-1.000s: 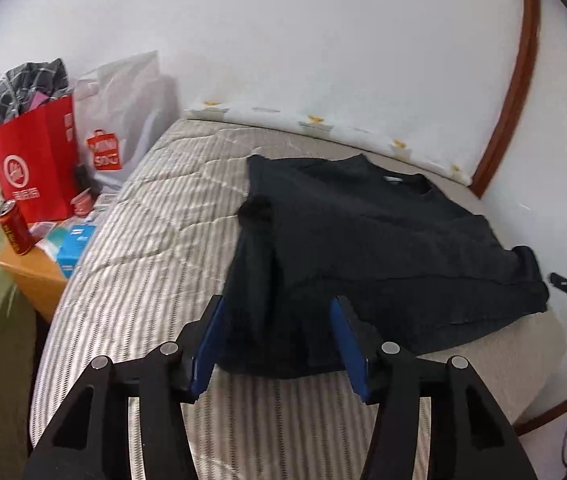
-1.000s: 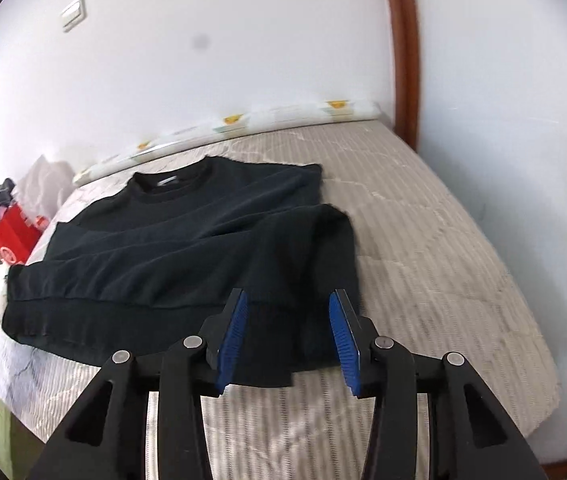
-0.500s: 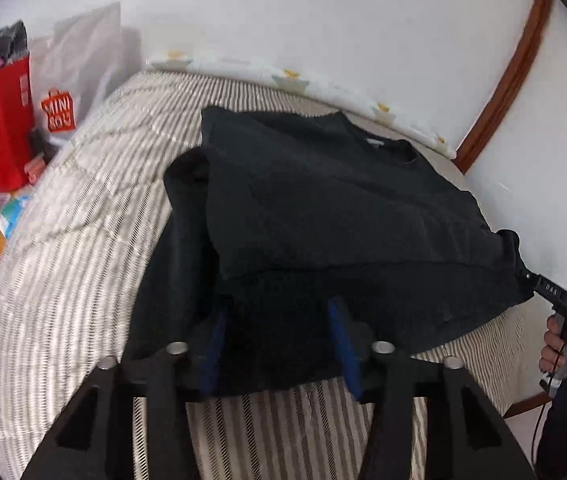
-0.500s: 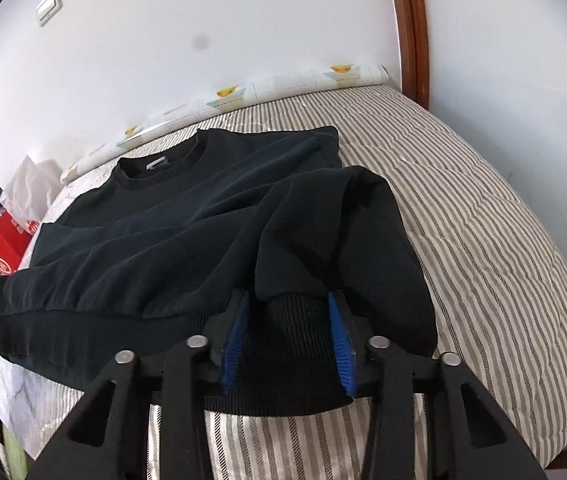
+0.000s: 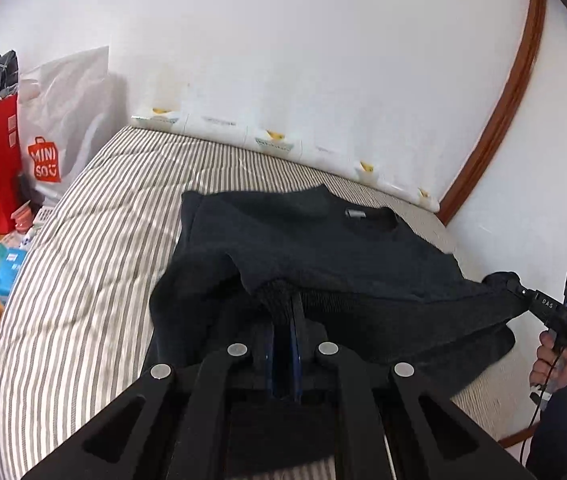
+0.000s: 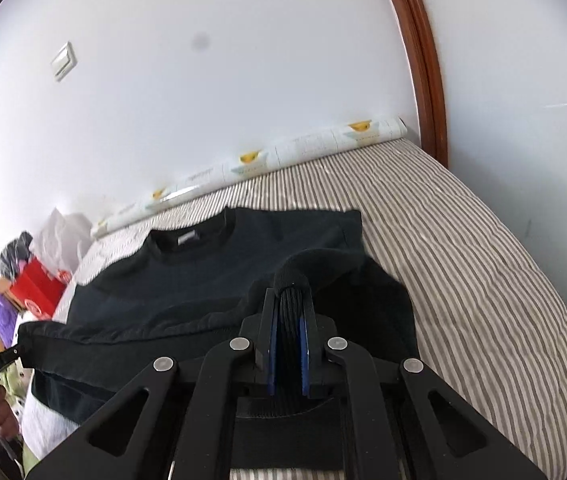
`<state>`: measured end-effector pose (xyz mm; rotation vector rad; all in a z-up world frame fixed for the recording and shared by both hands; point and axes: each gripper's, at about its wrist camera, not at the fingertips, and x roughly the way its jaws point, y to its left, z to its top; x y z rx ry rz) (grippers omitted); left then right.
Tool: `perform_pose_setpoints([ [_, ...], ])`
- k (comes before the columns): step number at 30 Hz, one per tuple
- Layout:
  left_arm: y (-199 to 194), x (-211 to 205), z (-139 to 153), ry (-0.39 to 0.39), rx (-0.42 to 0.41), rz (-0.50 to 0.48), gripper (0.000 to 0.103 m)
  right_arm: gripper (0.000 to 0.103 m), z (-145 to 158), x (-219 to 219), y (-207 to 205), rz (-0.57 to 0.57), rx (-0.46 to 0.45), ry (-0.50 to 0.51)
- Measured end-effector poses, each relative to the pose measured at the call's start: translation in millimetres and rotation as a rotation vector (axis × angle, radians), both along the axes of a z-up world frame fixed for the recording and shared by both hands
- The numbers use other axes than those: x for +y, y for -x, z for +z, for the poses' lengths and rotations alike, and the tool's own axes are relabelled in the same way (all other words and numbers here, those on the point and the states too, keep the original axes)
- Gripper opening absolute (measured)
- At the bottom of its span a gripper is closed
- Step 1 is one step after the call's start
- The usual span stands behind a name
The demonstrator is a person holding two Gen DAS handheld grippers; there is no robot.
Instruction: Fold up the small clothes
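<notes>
Both grippers — left gripper [image 5: 283,312], right gripper [image 6: 288,300] — pinch the black sweater's [image 5: 323,248] ribbed knit hem.

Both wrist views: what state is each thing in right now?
Black sweatshirt: collar end flat on the bed, hem corners lifted, sleeves folded in.
Left gripper: shut on the ribbed hem.
Right gripper: shut on bunched hem.
Striped mattress: bare around the sweatshirt.
</notes>
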<state>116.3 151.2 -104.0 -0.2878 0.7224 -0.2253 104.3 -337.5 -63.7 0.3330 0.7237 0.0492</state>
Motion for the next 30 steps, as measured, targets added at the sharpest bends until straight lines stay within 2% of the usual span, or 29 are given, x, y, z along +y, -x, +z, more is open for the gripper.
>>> perform_pose_setpoints([
  [7, -48, -2, -4, -0.025, 0.019, 0.031, 0.006, 0.008, 0, 2, -50, -0.002, -0.006, -0.003],
  [12, -76, -2, -15, -0.043, 0.063, 0.046, 0.007, 0.008, -11, 2, -82, -0.001, 0.012, -0.001],
  [18, -96, -4, -31, -0.064, 0.127, 0.051, 0.009, 0.009, -45, 3, -118, -0.001, 0.115, 0.020],
  [22, -94, -4, -31, -0.065, 0.141, 0.050, 0.012, 0.014, -50, 1, -120, 0.007, 0.167, 0.009],
  [24, -90, -4, -29, -0.074, 0.142, 0.050, 0.014, 0.018, -41, 2, -110, 0.013, 0.154, 0.012],
  [26, -84, -5, -26, -0.080, 0.145, 0.046, 0.018, 0.031, -30, 6, -96, 0.011, 0.135, 0.047],
  [28, -74, -5, -23, -0.086, 0.139, 0.036, 0.021, 0.036, -19, 12, -80, 0.011, 0.103, 0.090],
  [30, -63, -6, -21, -0.093, 0.132, 0.018, 0.027, 0.036, -10, 20, -63, 0.034, 0.081, 0.109],
])
